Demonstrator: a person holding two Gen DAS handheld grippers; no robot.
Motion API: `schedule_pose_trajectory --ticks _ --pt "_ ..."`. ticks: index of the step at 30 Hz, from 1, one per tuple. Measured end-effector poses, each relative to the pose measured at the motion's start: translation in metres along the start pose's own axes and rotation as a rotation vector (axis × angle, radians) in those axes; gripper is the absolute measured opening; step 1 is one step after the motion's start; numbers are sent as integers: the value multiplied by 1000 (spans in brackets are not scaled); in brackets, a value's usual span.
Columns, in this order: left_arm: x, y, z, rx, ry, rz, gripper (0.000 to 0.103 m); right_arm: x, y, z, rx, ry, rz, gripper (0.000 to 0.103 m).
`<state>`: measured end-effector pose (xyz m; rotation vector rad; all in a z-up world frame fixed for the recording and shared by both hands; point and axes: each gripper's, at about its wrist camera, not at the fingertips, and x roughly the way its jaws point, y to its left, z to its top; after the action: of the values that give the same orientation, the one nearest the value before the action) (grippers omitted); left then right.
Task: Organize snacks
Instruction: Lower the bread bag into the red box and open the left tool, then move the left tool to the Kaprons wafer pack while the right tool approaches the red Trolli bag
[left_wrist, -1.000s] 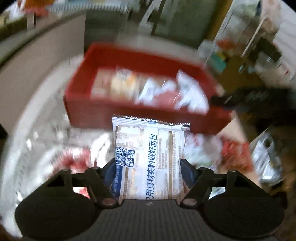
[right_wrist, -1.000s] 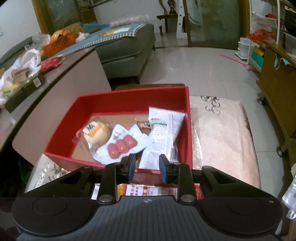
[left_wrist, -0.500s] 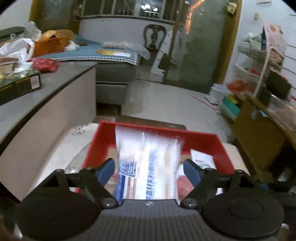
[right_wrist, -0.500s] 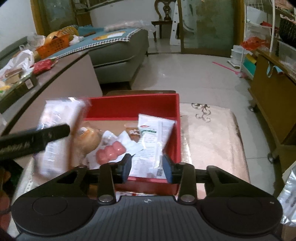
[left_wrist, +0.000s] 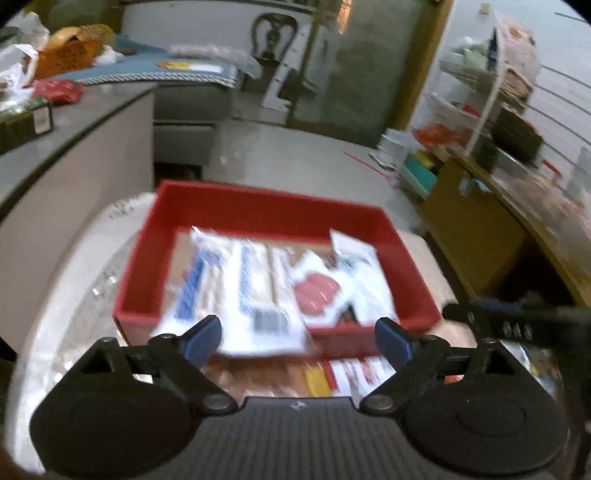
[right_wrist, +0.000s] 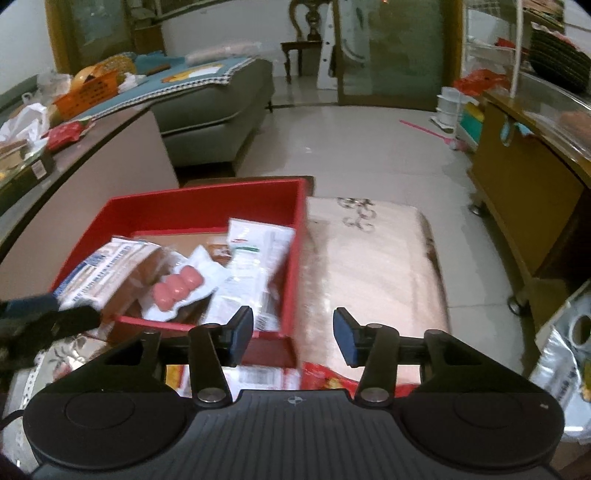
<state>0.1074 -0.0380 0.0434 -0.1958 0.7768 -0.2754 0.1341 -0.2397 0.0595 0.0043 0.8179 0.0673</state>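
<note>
No legible print on white blue-striped bread packet (left_wrist: 236, 291): motion-blurred, lying in red rectangular cardboard box (left_wrist: 258, 206), near end overhanging front wall, beside pink sausage pack (right_wrist: 177, 290). Left gripper (left_wrist: 295, 338) spread wide, empty. Right gripper (right_wrist: 293, 334) parted, empty.

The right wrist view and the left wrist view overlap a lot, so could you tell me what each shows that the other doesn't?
Only the right wrist view shows the bare pink cushion top beside the box and the open right gripper. Only the left wrist view shows the open left gripper. Both show the red box, the bread packet and the pink sausage pack inside it.
</note>
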Motion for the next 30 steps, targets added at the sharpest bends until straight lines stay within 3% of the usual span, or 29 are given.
schedule_pose_trajectory --ticks 5,8,11,15,17,23,28,30 --pt "7 -3 -15 -2 110 -122 86 -8 -19 -3 42 -8 -14 58" --pt "15 -3 -11 -19 134 -174 86 -6 -22 -6 39 3 -22 62" --pt "27 3 6 -4 83 -84 86 1 -20 -10 10 28 -30 62" --pt "34 26 24 -192 31 -58 86 9 -23 -18 -45 70 -39 65" --pt "31 22 23 -143 15 2 88 12 -24 -22 -78 91 -47 70" --pt "27 -2 -14 -109 160 -90 88 24 -20 -31 -161 149 -62 70" --pt "37 -37 -47 -141 280 -217 88 24 -24 -30 -171 155 -80 70" --pt "46 -50 -55 -145 319 -205 88 20 -29 -29 -175 148 -65 71"
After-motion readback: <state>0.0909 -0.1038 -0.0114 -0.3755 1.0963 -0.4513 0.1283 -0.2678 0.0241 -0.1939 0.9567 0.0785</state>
